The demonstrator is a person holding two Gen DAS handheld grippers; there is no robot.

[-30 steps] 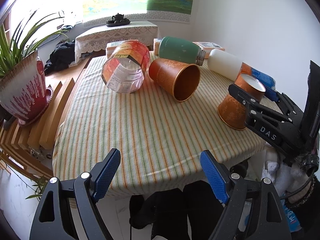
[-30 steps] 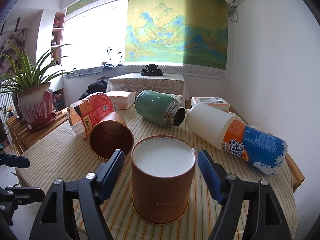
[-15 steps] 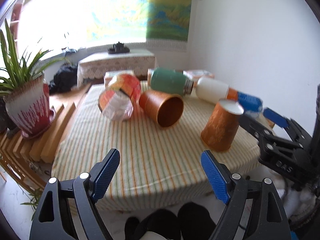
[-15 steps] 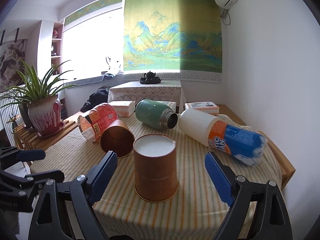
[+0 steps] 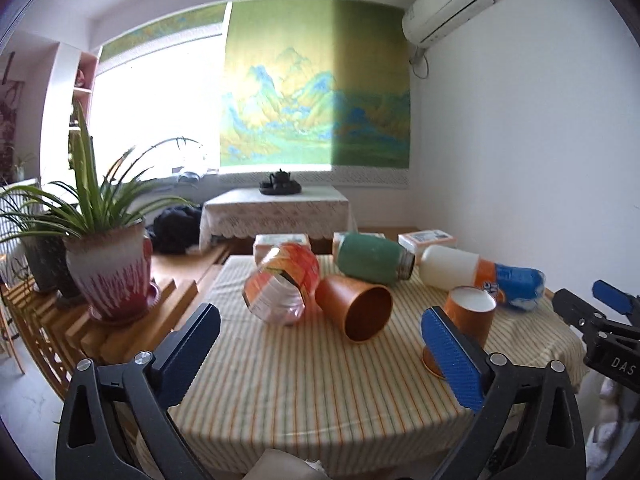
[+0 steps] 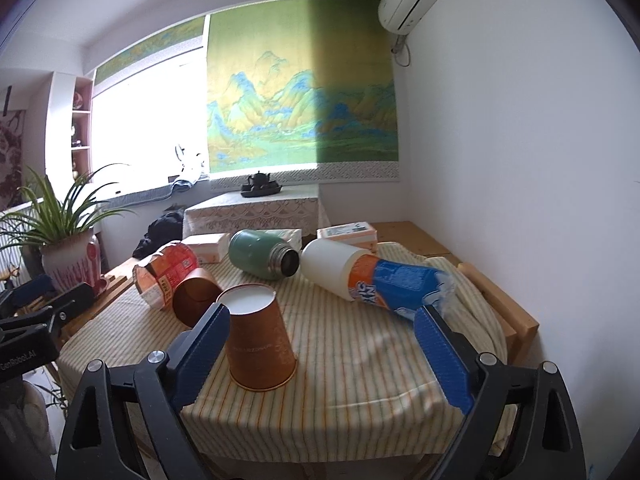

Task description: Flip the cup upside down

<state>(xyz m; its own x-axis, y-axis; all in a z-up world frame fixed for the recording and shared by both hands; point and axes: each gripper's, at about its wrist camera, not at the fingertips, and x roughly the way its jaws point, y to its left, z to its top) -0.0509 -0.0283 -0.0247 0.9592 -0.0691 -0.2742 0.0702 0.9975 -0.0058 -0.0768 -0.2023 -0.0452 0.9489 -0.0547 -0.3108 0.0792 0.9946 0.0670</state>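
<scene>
1. Right gripper (image 6: 322,350): fingers spread wide, pinching nothing; it hangs off the near table edge, with the cup slightly left of its centre line.
2. Left gripper (image 5: 320,354): likewise spread and empty, short of the near edge of the striped tablecloth (image 5: 280,380).
3. Cup (image 6: 260,340): orange paper, standing mouth-down on the cloth near the front edge, white base uppermost, touching nothing; judged already flipped, so the step in hand looks like a retreat.
4. To finish well: draw both tools straight back and level, fingers kept apart, so no pad clips the light cup or drags the cloth; a snagged cloth would likely topple it.
5. Second orange cup (image 5: 354,308): on its side behind, mouth toward the left camera, just beside the crushed noodle tub (image 5: 280,290); if it is next, approach across its wall, not its rim.
6. Farther: green flask (image 6: 264,254) and white bottle (image 6: 376,282), both lying down; potted plant (image 5: 104,264) off to the left.
</scene>
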